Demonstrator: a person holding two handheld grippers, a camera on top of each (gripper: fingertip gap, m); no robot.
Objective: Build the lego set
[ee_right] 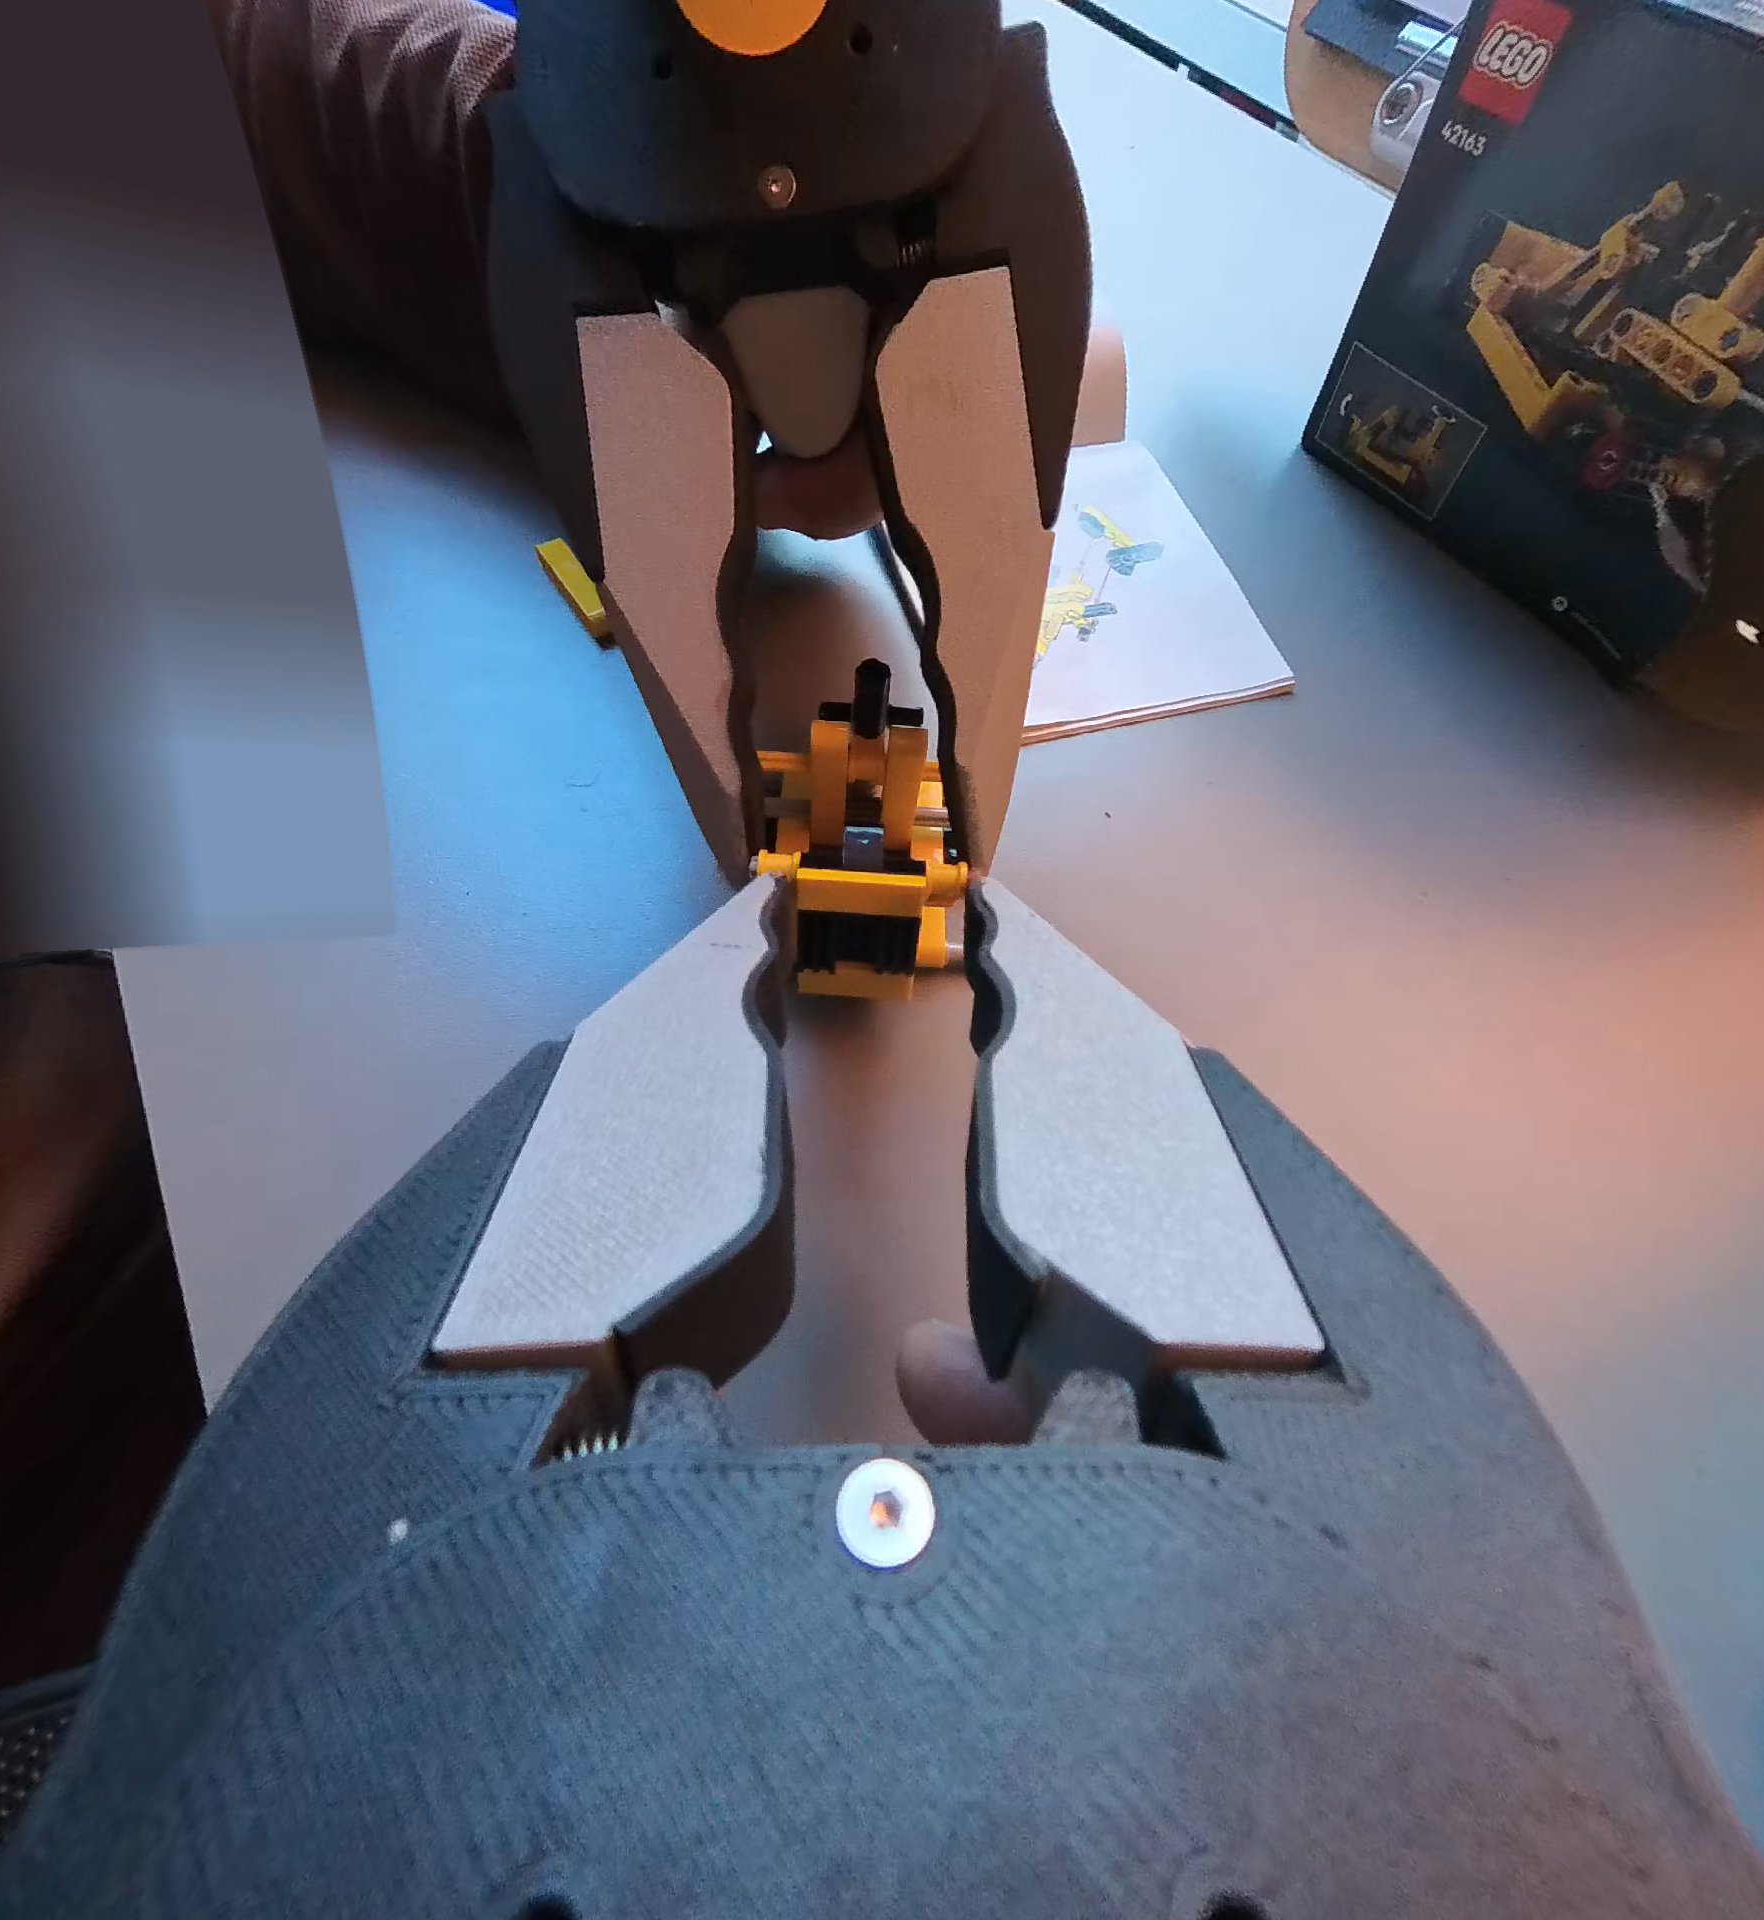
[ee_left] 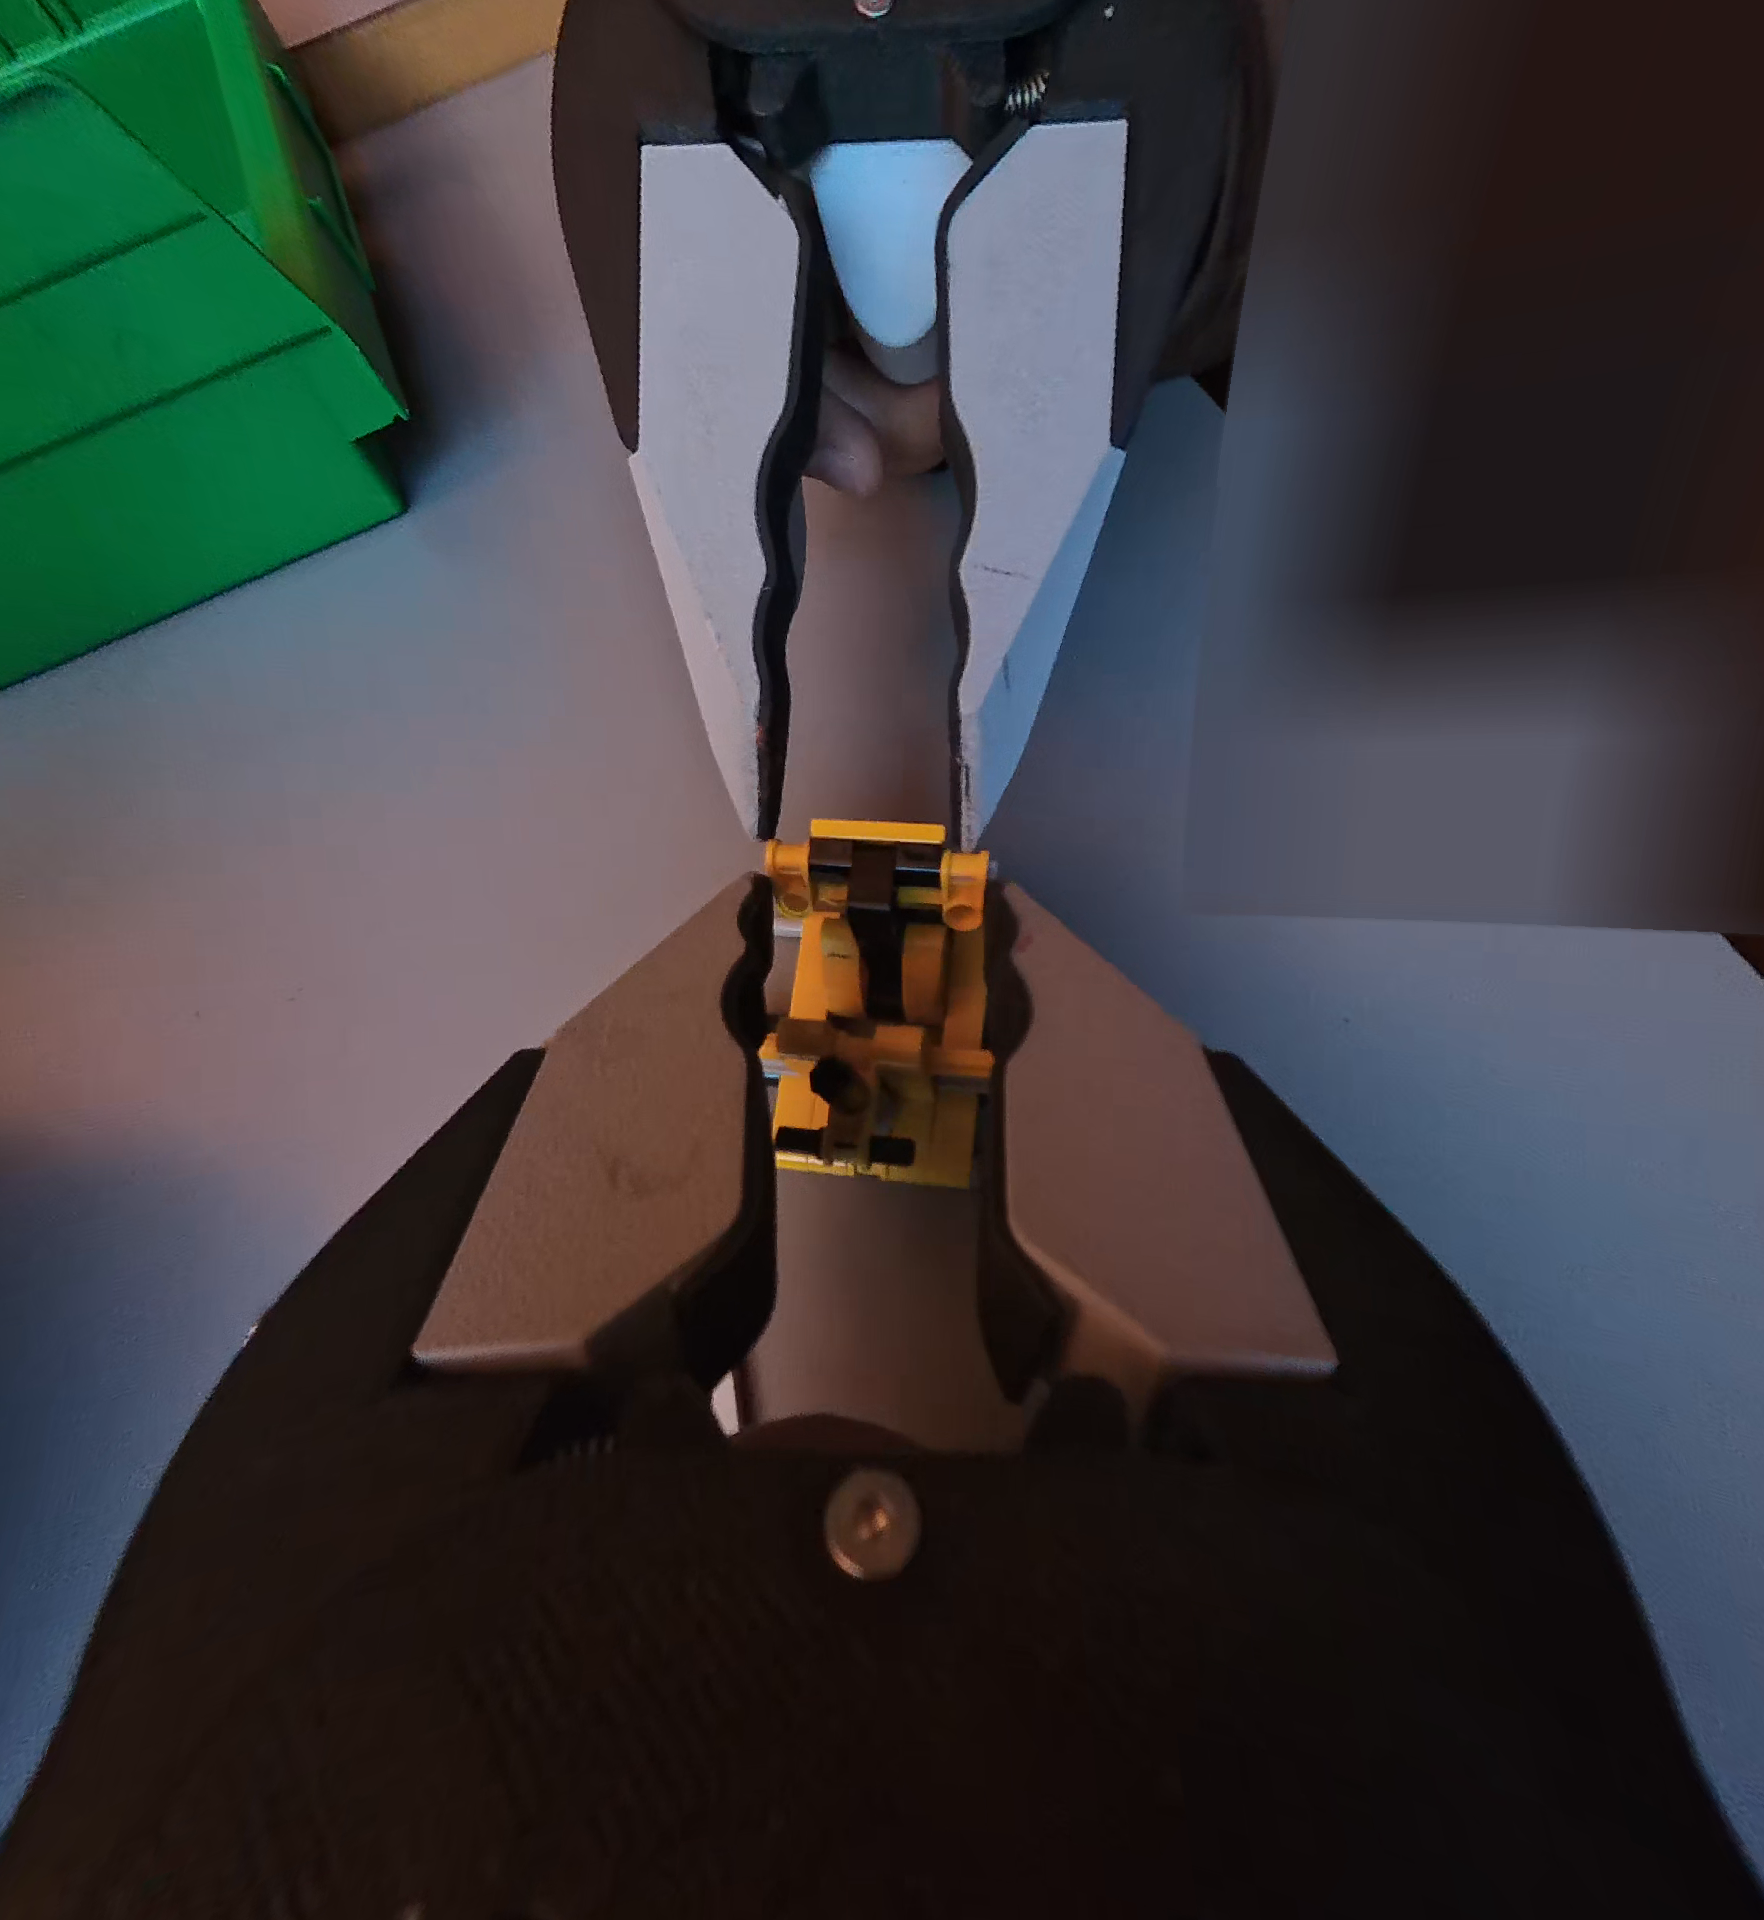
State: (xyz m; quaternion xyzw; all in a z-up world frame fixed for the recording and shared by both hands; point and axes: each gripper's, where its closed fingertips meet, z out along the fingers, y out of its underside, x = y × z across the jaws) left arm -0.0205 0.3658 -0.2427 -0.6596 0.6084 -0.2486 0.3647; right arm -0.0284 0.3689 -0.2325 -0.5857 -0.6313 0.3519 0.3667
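Note:
A small yellow and black lego assembly (ee_left: 873, 997) hangs just above the grey table, held between two grippers that face each other. My left gripper (ee_left: 878, 899) is shut on its near part, fingers along both sides. My right gripper (ee_left: 867, 826) comes in from the far side, its tips at the assembly's far end. In the right wrist view my right gripper (ee_right: 873, 899) is shut on the assembly's (ee_right: 857, 935) yellow block with the side pins. The left gripper (ee_right: 857, 857) holds the end with the upright black pin.
A green plastic bin (ee_left: 130, 364) stands at the far left. The lego box (ee_right: 1584, 364) stands at the far right with an open instruction booklet (ee_right: 1148, 623) beside it. A loose yellow piece (ee_right: 571, 582) lies behind the left gripper. The table edge (ee_right: 161, 1143) runs at the left. Both grippers' tips are close together, under 4 cm apart.

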